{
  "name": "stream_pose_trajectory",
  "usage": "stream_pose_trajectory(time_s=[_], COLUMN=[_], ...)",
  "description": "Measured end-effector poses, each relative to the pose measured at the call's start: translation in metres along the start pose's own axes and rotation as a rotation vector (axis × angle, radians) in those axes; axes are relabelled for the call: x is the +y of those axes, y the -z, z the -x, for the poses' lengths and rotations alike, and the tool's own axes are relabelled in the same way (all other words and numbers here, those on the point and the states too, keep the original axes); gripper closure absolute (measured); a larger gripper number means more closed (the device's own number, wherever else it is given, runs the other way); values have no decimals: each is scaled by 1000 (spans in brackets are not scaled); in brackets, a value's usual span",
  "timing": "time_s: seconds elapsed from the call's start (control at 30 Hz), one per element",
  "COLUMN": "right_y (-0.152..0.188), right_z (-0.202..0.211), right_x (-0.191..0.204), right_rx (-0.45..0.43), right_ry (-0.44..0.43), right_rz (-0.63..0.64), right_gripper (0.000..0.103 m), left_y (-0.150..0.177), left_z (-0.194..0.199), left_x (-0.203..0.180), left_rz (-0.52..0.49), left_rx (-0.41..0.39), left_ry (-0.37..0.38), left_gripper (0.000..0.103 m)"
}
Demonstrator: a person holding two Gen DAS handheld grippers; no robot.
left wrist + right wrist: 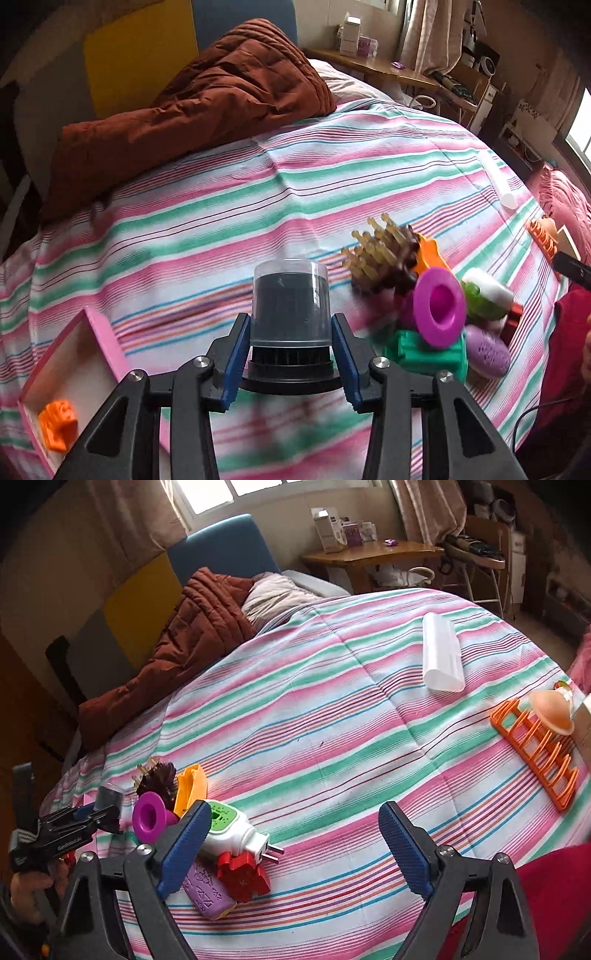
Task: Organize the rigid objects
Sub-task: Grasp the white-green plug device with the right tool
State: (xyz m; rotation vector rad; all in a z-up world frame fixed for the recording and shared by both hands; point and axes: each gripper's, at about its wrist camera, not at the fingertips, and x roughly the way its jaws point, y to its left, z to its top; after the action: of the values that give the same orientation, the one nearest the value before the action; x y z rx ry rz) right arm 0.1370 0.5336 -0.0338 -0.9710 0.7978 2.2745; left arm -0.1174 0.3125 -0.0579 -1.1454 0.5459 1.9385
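Note:
My left gripper [291,354] is shut on a black cylinder with a clear cap [290,302], held above the striped bedspread; it also shows in the right wrist view [110,798]. A pink box [70,373] with an orange piece [59,424] inside lies at lower left. A pile of objects lies to the right: brown comb brush [384,254], purple funnel [439,306], green-white plug-in device [232,829], red block [242,875], purple patterned piece [207,893], green piece [424,354]. My right gripper [295,849] is open and empty beside the pile.
An orange rack [535,746] with a peach suction cup [552,710] and a white tube [441,653] lie on the far right of the bed. A brown quilt [192,107] is bunched at the head. A wooden table [369,555] stands beyond.

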Motion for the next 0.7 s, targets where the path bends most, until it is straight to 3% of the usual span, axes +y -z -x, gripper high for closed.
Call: stream_pose_trajectory(time_s=[0.43, 0.7], right_y=[18, 5], right_z=[-33, -79], right_x=[36, 58], right_rx=[154, 264], right_ry=[-77, -105], right_rz=[180, 275], right_gripper=[15, 13], left_y=[58, 90], left_z=[62, 93], left_x=[-28, -31], left_rz=[41, 79], left_rx=[-91, -118], left_ry=[125, 168], left_gripper=[59, 59])
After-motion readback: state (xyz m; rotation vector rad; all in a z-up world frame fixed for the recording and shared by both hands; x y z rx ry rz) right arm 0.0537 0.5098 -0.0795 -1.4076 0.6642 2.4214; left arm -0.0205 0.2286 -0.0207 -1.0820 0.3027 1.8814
